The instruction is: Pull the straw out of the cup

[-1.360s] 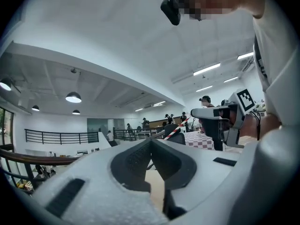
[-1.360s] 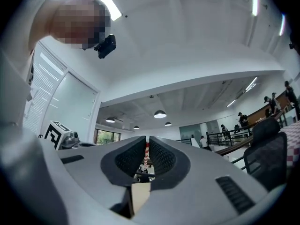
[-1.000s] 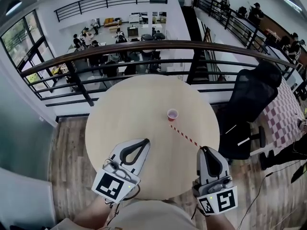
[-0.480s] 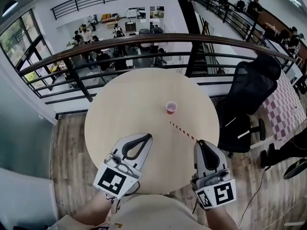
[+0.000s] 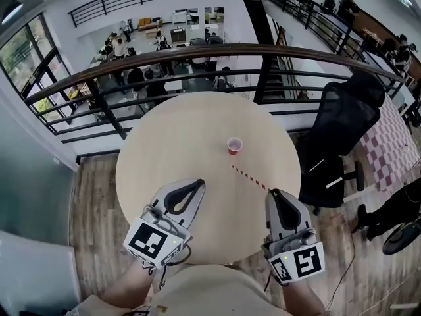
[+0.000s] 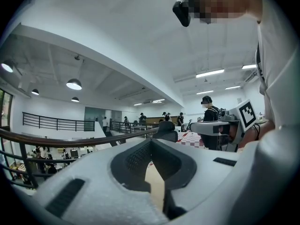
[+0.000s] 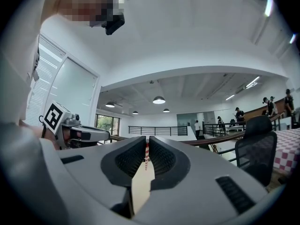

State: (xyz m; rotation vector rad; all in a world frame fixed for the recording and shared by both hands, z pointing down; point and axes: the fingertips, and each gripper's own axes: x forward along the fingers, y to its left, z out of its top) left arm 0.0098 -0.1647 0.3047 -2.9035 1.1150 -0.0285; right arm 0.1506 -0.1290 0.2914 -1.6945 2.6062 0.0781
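A small red cup (image 5: 234,145) stands upright on the round wooden table (image 5: 164,143), right of its middle. The red-and-white striped straw (image 5: 250,177) is outside the cup, and its free end stops a little short of it on the near side. My right gripper (image 5: 271,191) is shut on the straw's near end. In the right gripper view the straw (image 7: 146,156) runs up between the closed pads. My left gripper (image 5: 198,184) rests over the table's near left part, shut on nothing. In the left gripper view its tips (image 6: 151,143) meet with nothing between them.
A dark railing (image 5: 197,54) curves round the table's far side, above a lower floor with people. A black office chair (image 5: 342,137) stands close to the table's right edge. Wooden floor lies to the left and right.
The straw's free end stands slightly farther from the cup than a second ago. The head view has shifted a little. The left gripper has stayed where it was.
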